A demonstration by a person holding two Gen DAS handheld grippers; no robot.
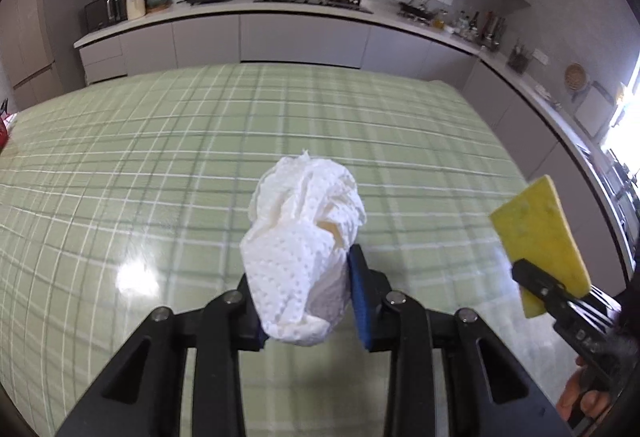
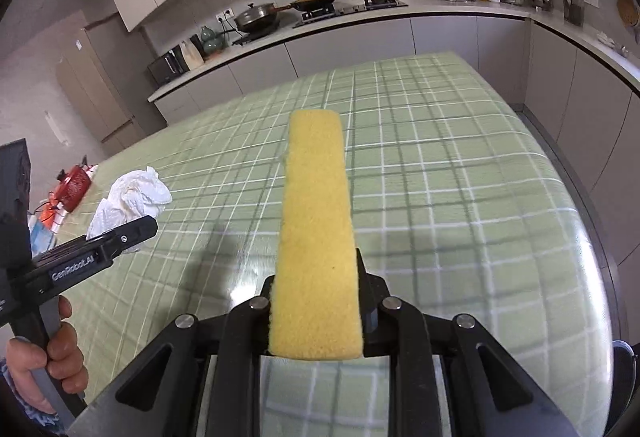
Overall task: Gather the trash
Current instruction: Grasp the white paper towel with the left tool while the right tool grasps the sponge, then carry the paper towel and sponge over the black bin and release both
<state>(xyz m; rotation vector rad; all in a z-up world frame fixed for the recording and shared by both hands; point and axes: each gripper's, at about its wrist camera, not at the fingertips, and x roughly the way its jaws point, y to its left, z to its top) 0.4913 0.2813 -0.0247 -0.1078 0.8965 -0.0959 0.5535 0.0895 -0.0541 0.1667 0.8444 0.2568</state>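
Held aloft over the green checked worktop (image 1: 120, 165): crumpled paper towel (image 1: 302, 245) clamped in left gripper (image 1: 306, 301) fingers, yellow sponge (image 2: 316, 237) (long axis toward twelve o'clock) pinched in right gripper (image 2: 316, 317); no bin visible.

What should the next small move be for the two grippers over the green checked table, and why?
Probably carry both away toward a bin; none shows in either view. The left gripper is shut on the crumpled paper towel and the right gripper on the yellow sponge, both lifted clear of the table.
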